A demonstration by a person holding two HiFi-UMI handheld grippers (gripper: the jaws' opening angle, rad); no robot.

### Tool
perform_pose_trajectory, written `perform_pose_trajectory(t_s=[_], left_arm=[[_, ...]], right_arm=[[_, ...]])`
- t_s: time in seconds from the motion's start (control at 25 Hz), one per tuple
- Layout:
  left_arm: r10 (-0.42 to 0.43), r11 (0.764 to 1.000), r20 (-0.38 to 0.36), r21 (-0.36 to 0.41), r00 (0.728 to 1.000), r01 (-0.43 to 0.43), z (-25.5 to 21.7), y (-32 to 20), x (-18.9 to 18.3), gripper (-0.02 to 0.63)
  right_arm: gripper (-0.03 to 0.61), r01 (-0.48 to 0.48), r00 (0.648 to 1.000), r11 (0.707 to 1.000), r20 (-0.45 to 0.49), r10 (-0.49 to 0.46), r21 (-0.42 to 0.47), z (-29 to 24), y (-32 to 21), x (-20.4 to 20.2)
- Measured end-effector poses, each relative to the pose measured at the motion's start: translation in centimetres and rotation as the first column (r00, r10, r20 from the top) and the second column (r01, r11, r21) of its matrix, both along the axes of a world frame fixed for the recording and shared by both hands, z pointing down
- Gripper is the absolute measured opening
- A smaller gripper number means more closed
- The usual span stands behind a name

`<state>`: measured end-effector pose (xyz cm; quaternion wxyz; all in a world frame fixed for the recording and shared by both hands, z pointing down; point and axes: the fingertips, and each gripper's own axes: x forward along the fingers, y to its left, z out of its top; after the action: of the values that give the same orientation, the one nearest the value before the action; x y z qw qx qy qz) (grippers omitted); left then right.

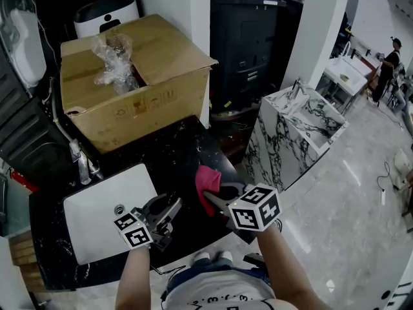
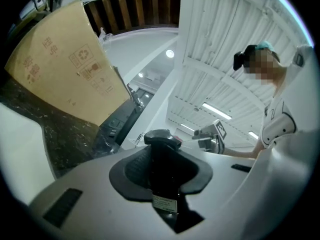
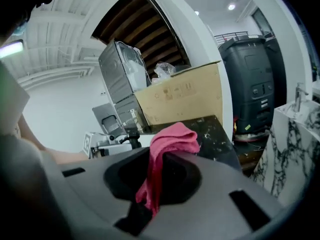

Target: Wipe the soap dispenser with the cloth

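My left gripper [image 1: 169, 210] is shut on a dark soap dispenser [image 2: 162, 138]. The bottle stands upright between the jaws, and its pump head shows above them in the left gripper view. My right gripper [image 1: 218, 197] is shut on a pink cloth [image 1: 206, 181], which bunches up past the jaw tips and hangs down between them [image 3: 172, 139]. The cloth is just right of the dispenser, with a small gap between them in the head view. From the right gripper view, the dispenser [image 3: 131, 135] and the left gripper appear beyond the cloth, to its left.
Both grippers hover over a black stone counter [image 1: 174, 150] with a white sink basin [image 1: 97, 221] and a faucet [image 1: 80, 163] at left. An open cardboard box [image 1: 142, 89] stands at the back. A marble-patterned unit [image 1: 290, 134] is to the right. A person [image 1: 389, 60] stands far off.
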<state>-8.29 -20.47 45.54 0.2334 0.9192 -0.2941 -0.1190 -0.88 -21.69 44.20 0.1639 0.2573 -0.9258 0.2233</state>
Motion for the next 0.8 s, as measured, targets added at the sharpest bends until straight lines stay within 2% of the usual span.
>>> perform_pose_trajectory(t_s=[0.2, 0.32, 0.48, 0.6, 0.68, 0.8], left_arm=[[0.016, 1.000, 0.043, 0.023, 0.999, -0.017, -0.1, 0.3, 0.5, 0.098], [0.014, 1.000, 0.048, 0.024, 0.999, -0.015, -0.2, 0.2, 0.7, 0.098], [0.013, 1.000, 0.047, 0.022, 0.999, -0.014, -0.4, 0.1, 1.0, 0.098], [0.023, 0.999, 0.062, 0.037, 0.998, -0.025, -0.5, -0.1, 1.6, 0.097], [0.045, 0.997, 0.110, 0.060, 0.993, -0.052, -0.5, -0.3, 2.8, 0.097], [0.100, 0.985, 0.258, 0.114, 0.961, -0.133, -0.5, -0.5, 5.9, 0.095]], right_arm=[[0.052, 0.026, 0.999, 0.999, -0.033, -0.027, -0.030, 1.5, -0.9, -2.4], [0.052, -0.029, 0.999, 0.998, -0.045, 0.026, -0.056, 2.4, -1.3, -1.4], [0.052, -0.093, 0.987, 0.989, -0.145, 0.076, -0.112, 5.4, -1.1, 0.7], [0.052, -0.122, 0.980, 0.980, -0.178, 0.093, -0.159, 7.1, -0.7, 2.0], [0.052, -0.140, 0.975, 0.976, -0.197, 0.106, -0.169, 7.4, -0.5, 2.9], [0.052, -0.186, 0.969, 0.972, -0.193, 0.156, -0.144, 6.8, -0.7, 4.4]])
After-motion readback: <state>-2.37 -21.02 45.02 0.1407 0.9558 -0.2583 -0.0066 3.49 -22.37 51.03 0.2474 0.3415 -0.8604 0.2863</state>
